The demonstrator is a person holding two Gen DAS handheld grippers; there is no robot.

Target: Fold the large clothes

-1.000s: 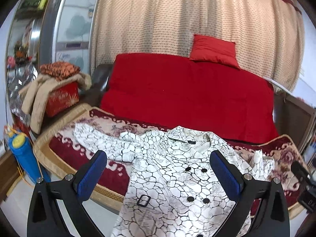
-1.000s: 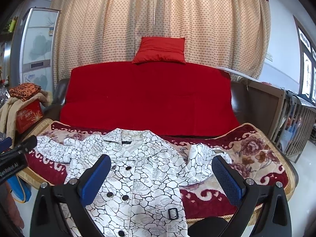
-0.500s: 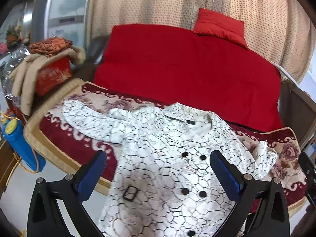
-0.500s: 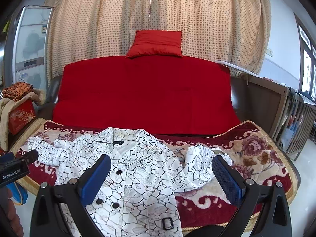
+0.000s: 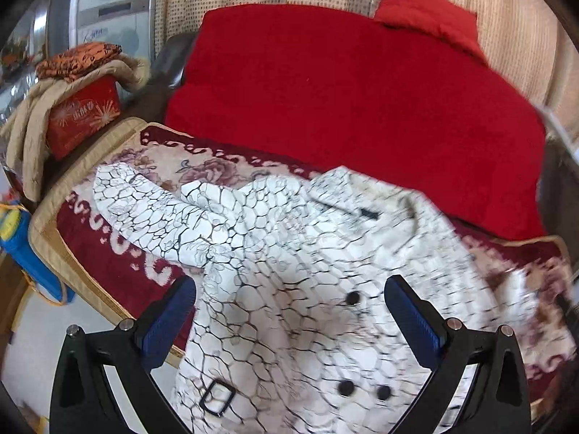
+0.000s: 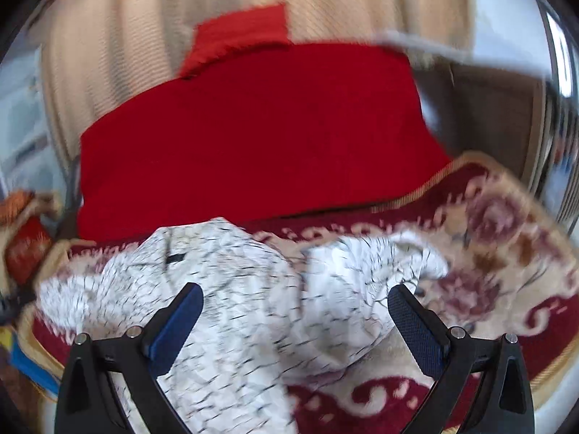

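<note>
Coat (image 5: 296, 289), white with a black crackle print, lies spread face-up on the patterned sofa cover, its collar toward the backrest and its hem spilling over the front edge toward the floor.

Both tools hang just above it with nothing between their blue pads. The left hand-held gripper (image 5: 289, 322) is spread wide over the buttoned chest, jaws well apart and empty. The right hand-held gripper (image 6: 295, 325) is equally wide and empty, poised over the body where it meets the bunched right sleeve (image 6: 376, 271); that view is badly smeared, so fine detail there is lost.

The coat looks like a mid-weight woven cloth: limp enough to drape and crumple, yet with body in the collar (image 5: 347, 195) and double front. I judge it will sag heavily if lifted by one point, so each tool should pinch a seam or edge, for example a cuff or shoulder line, rather than the flat panel. Hard parts to avoid clamping are the dark round buttons (image 5: 353, 297) and the black rectangular buckle (image 5: 217, 396) near the hem.

The left sleeve (image 5: 144, 206) stretches out flat across the sofa cover (image 5: 108, 260), a plush floral fabric in maroon and beige with a tan border, which should grip the cloth rather than let it slide. Beyond is the red backrest (image 5: 354, 94), soft and fleecy, with a red cushion (image 5: 427, 21) on top before dotted curtains.
</note>
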